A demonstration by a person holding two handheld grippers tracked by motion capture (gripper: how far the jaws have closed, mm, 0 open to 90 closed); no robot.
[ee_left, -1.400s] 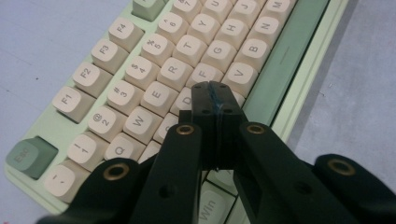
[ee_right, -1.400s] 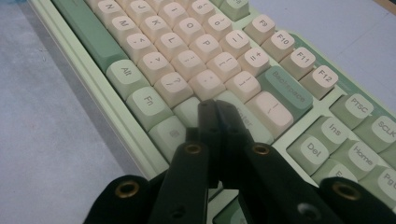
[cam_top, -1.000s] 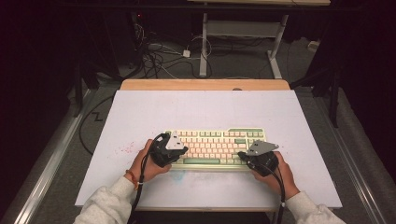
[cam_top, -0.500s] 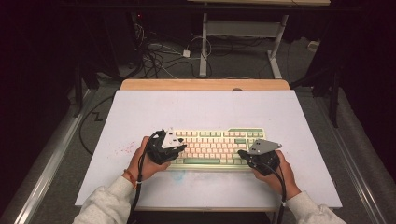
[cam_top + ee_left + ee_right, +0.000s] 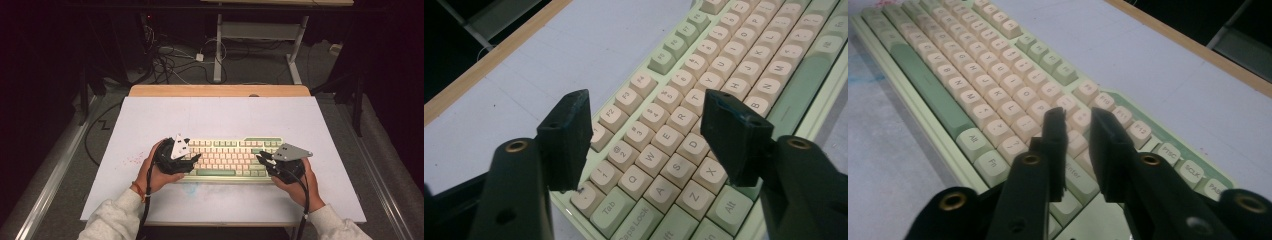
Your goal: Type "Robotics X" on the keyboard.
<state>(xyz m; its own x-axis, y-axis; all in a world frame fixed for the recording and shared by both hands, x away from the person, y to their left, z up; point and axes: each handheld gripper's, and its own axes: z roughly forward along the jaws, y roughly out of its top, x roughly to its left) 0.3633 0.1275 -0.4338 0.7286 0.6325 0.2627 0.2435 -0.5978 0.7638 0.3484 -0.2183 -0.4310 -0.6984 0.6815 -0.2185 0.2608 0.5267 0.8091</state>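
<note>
A pale green keyboard (image 5: 227,160) with cream keys lies on the white sheet (image 5: 215,120) near the front of the table. My left gripper (image 5: 192,162) hovers over its left end. Its jaws have just been opening and stand wide apart above the Q, W and E keys (image 5: 659,145), with nothing between them (image 5: 646,100). My right gripper (image 5: 262,160) is over the keyboard's right end (image 5: 998,90). Its jaws have also just been opening, to a narrow gap, with nothing held (image 5: 1077,115).
The sheet covers a wooden table whose far edge (image 5: 220,90) shows behind it. Faint red specks (image 5: 132,160) and a blue smudge (image 5: 190,187) mark the sheet near the keyboard. Cables (image 5: 170,60) and metal desk legs (image 5: 218,50) lie on the floor beyond.
Both hands stay at the keyboard's ends. The left gripper's jaws look wider apart than before, and its top plate has tilted slightly. The keyboard has not moved.
</note>
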